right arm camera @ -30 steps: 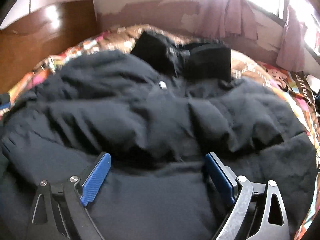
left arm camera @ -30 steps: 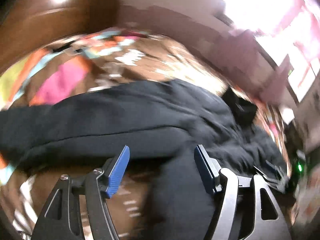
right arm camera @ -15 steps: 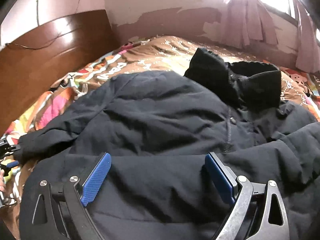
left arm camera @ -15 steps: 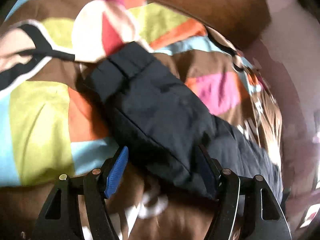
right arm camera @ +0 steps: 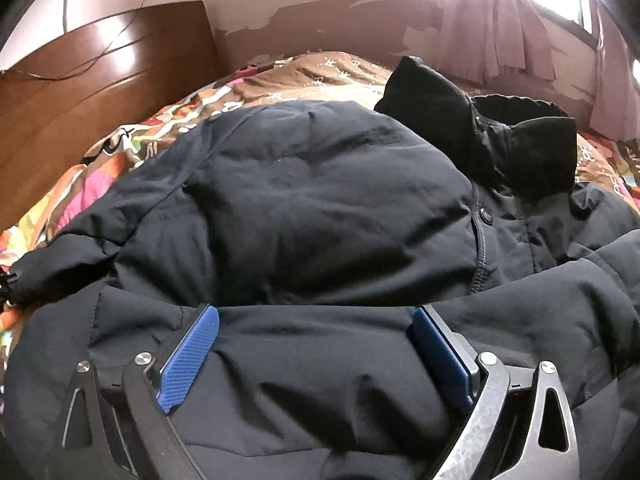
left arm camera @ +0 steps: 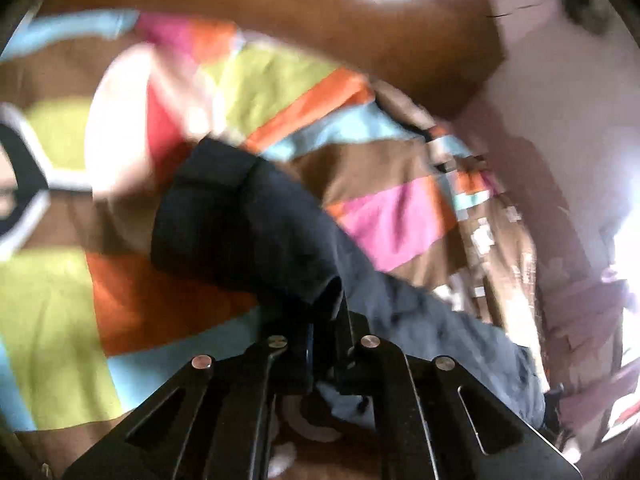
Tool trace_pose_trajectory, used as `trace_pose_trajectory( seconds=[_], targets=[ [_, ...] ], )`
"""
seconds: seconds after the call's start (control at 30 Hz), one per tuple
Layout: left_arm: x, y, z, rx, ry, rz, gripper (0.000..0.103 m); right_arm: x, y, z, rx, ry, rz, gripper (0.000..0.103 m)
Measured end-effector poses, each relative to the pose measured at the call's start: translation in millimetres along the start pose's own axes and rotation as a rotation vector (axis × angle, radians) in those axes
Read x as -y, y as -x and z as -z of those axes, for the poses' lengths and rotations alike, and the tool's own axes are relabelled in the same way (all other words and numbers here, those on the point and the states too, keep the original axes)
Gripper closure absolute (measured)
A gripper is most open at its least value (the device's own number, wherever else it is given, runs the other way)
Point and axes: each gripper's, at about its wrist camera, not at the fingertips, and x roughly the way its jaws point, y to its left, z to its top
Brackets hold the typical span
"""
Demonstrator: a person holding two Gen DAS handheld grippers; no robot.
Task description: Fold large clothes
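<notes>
Dark jacket on a many-coloured bedspread

The jacket (right arm camera: 320, 208) is seen in black to dark navy, its collar (right arm camera: 480, 132) black. The bedspread (left arm camera: 60, 320) is patterned in blocks of lime green, orange, pink, light blue and brown. Blue pads are borne by the right claw (right arm camera: 316, 356), whose frame is black. The headboard (right arm camera: 80, 92) is glossy brown, the curtain (right arm camera: 500, 40) pale pink.

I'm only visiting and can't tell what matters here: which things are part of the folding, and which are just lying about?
Part of the job:
- black padded jacket, spread on the bed
- its sleeve, pinched in the left tongs, which have just closed
- right tongs, open over the jacket

Just there:
- colourful bedcover
- wooden headboard
- pink curtain
</notes>
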Motion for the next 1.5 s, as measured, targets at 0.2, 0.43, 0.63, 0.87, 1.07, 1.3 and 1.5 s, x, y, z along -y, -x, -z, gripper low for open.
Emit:
trace_pose_trajectory(
  seconds=[0.2, 0.43, 0.63, 0.87, 1.07, 1.3, 1.5],
  targets=[
    [71.5, 72.9, 2.1, 0.152, -0.235, 0.162, 0.1, 5.2, 52.9, -1.5, 0.106, -0.015, -0.108, 0.006],
    [185.7, 157.8, 61.2, 0.217, -0.632, 0.443, 0.1, 28.9, 107.0, -3.6, 0.142, -0.018, -0.083, 0.006],
    [256.9, 191.9, 152.1, 0.112, -0.917, 0.656, 0.1, 76.0, 146.9, 1.5, 0.167, -0.086, -0.06, 0.006],
    [317.9, 168.1, 271.6, -0.046, -1.137, 0.706, 0.1, 135.2, 184.7, 24.0, 0.187, -0.163, -0.02, 0.005],
    [336.6, 130.0, 348.3, -0.186, -1.256, 0.671, 0.1, 180.0, 199.5, 49.1, 0.183, -0.219, 0.018, 0.006],
    [329.6, 85.8, 416.6, -0.334, -1.412, 0.574, 0.099, 219.0, 201.6, 69.4, 0.183, -0.278, -0.031, 0.006],
    [312.9, 78.1, 445.6, -0.382, -1.516, 0.568, 0.089, 240.8, 199.3, 81.1, 0.192, -0.388, -0.238, 0.006]
  ],
)
